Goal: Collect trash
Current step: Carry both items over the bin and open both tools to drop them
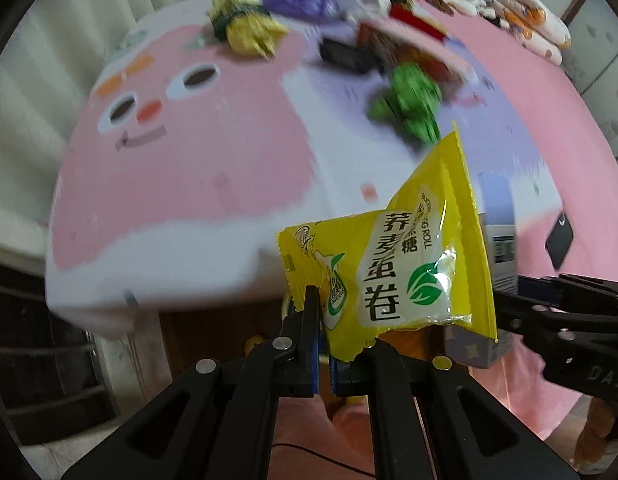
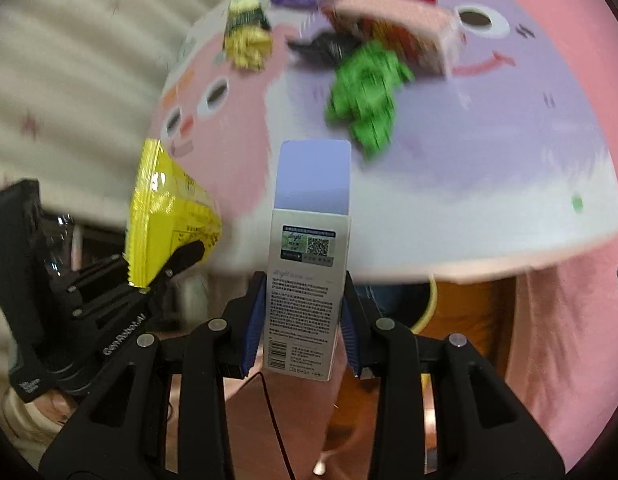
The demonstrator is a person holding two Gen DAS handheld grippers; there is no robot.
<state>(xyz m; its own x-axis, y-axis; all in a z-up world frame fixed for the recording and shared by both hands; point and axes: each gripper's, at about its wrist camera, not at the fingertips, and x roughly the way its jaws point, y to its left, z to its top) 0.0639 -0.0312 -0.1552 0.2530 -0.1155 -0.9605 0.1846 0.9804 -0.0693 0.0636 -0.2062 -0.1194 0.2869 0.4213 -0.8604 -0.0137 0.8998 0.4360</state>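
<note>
You've got your left gripper [image 1: 324,344] clamped on the crinkly yellow foil snack wrapper [image 1: 393,268], right gripper [image 2: 303,330] gripping the tall white-and-lilac cardboard box [image 2: 309,264], both near the table edge; green crumpled wrapper [image 2: 365,96] and far-side clutter still uncollected, so partway done

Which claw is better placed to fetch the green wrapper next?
Neither can take it yet: the left claw is shut on the yellow snack packet, the right claw on the white carton. The green wrapper lies ahead of the right, so right.
</note>
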